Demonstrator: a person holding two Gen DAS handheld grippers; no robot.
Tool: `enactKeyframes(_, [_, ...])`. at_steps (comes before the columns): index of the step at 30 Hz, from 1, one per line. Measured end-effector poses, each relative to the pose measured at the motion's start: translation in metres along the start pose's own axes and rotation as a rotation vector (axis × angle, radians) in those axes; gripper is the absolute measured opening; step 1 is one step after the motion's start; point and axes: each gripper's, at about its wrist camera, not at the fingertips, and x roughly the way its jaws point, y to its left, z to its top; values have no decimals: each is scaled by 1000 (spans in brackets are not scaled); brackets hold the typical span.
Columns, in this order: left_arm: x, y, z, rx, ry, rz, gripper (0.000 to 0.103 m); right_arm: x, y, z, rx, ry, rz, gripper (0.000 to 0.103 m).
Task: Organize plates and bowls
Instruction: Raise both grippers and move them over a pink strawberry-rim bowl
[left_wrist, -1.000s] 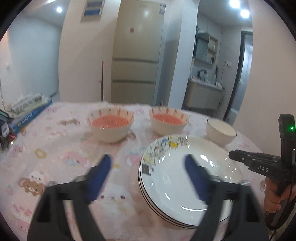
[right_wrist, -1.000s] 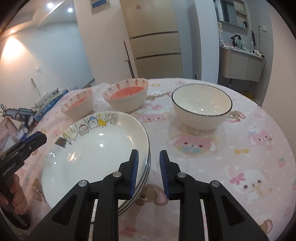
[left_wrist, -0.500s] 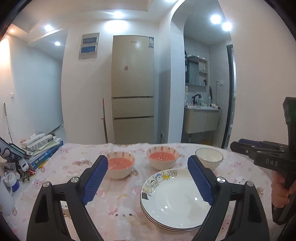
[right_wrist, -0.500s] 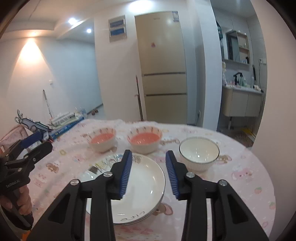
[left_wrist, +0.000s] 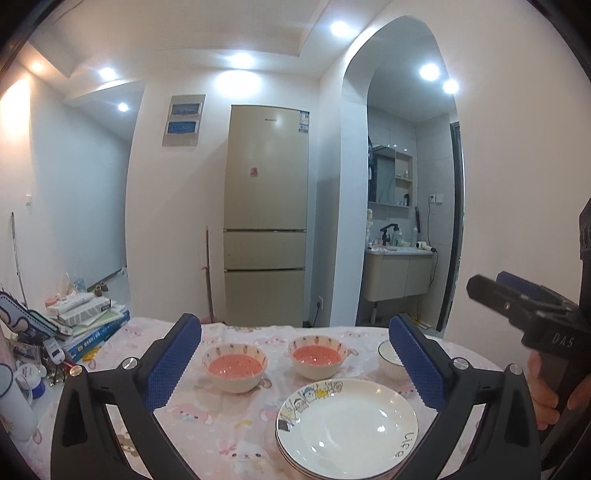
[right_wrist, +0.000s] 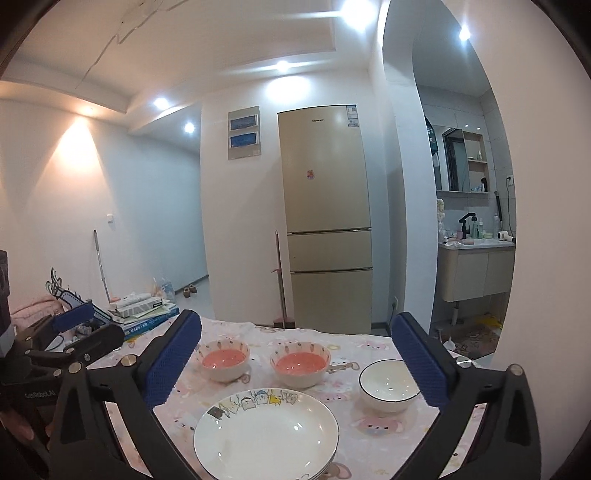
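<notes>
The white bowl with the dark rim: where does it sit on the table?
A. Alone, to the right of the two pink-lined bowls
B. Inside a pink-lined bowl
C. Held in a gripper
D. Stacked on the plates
A: the white bowl stands by itself on the tablecloth, right of both pink-lined bowls.

fridge (left_wrist: 265, 218) | book stack (left_wrist: 86, 323) | washbasin cabinet (right_wrist: 474, 271) | tablecloth (left_wrist: 221, 424)

- Left gripper (left_wrist: 295, 360): jaws just opened further, now spread wide, nothing between the blue pads (left_wrist: 171, 365); raised, pointing roughly level.
- Right gripper (right_wrist: 297, 360): jaws just swung open from nearly closed, now wide, empty; raised, roughly level.
- Right hand (left_wrist: 546, 395) wrapped round its handle.
</notes>
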Motion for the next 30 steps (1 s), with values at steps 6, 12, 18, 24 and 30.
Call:
enactKeyframes(6, [21,5,-7,30,-60,22,103,15,2,-11,-29,-18,-74,103])
enactKeyframes(12, [52,23,-3,1,-72,29,103,42,-6,-13,15,0,-86,103])
enactKeyframes(18, [68,33,37,9,-93,24,103,67,-3,17,-4,-10,-117,103])
enactKeyframes(24, [94,28,84,20,-51,25,103,95,-1,53,6,55,-128,103])
enactKeyframes(30, [91,38,98,13,-85,53,103,107,15,101,21,42,-46,93])
